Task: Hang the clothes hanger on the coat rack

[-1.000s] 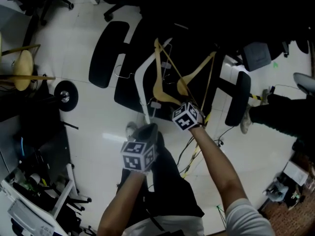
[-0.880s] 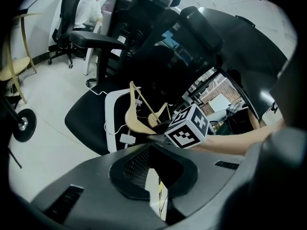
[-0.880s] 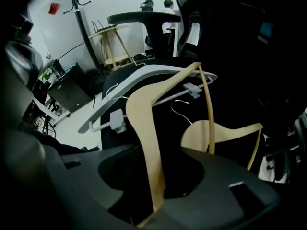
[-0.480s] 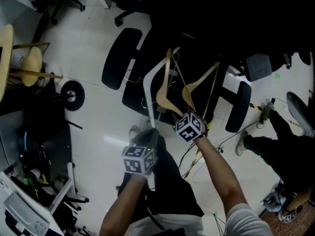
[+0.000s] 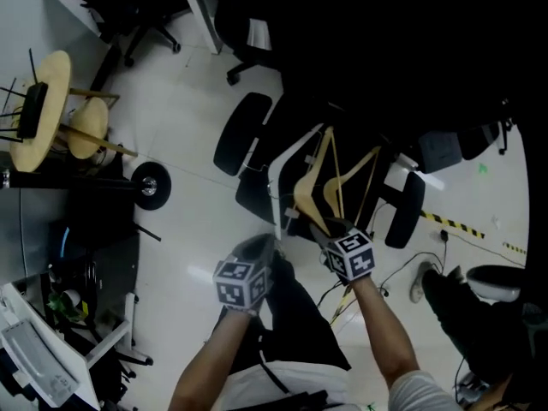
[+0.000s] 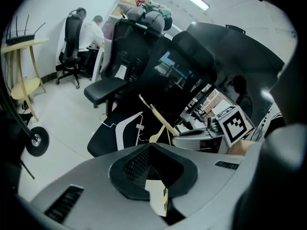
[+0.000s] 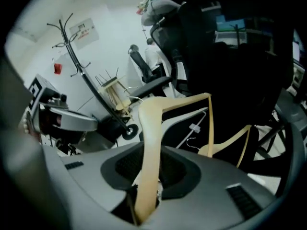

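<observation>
Wooden and pale, held up over the black office chair (image 5: 257, 131): had the clothes hanger (image 5: 310, 197) clamped by one arm in the right tool (image 5: 328, 227), after just closing the jaws in on it. Kept the left tool (image 5: 257, 248) beside it, jaws together on nothing.

Called, by my reading, for a firm clamp so as not to let the long frame swing. Called next for a carry across to the coat rack (image 7: 79, 68), well apart at the left, and for setting the hook, not made out here, over a prong before letting go. No need to touch the white hanger (image 5: 278, 174) on the chair.

Against a second before: drew both tools lower in the head view, shrank the chair, and took in more floor, with the round wooden stool (image 5: 47, 118) and the wheel (image 5: 150, 187) further into frame.
</observation>
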Demonstrator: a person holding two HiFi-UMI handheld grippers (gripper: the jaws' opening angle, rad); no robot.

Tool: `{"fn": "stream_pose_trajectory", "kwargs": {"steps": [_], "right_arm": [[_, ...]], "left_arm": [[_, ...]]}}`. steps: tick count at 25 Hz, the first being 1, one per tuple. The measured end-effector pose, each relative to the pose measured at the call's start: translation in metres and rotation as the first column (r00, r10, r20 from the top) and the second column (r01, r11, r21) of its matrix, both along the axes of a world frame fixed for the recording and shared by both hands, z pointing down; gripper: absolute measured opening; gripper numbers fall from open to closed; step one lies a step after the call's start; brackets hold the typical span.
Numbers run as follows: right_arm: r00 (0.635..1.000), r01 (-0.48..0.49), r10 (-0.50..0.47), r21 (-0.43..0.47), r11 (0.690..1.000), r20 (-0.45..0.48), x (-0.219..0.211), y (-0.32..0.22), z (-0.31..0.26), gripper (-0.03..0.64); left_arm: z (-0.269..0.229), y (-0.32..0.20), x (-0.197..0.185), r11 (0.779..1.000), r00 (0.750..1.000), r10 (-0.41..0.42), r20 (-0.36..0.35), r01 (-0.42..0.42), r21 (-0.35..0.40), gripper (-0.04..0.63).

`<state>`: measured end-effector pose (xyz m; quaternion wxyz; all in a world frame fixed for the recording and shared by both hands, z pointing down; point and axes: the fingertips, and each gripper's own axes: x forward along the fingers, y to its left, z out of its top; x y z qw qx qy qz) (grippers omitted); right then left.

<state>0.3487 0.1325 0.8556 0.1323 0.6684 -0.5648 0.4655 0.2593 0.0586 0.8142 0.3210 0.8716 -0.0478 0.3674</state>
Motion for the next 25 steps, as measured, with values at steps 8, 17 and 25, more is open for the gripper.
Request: {"fn": "stream_pose_trajectory", "kwargs": {"steps": [8, 17, 25], "right_arm": [[0.997, -0.028, 0.010, 0.228, 0.973, 0.076, -0.025, -0.034, -0.135, 0.118], [0.991, 0.107, -0.131, 0.362, 0.926, 0.041, -0.055, -0.079, -0.240, 0.118], [0.958, 0.253, -0.288, 0.474, 0.843, 0.002, -0.096, -0.146, -0.308, 0.118]], "left_arm": [[-0.085, -0.056, -0.023, 0.985, 0.988, -0.123, -0.089, 0.132, 0.110, -0.011], [-0.185, -0.101, -0.048, 0.935, 0.939, -0.241, -0.244, 0.292, 0.199, -0.011], [-0.263, -0.147, -0.097, 0.845, 0.858, -0.353, -0.373, 0.463, 0.267, -0.011]]}}
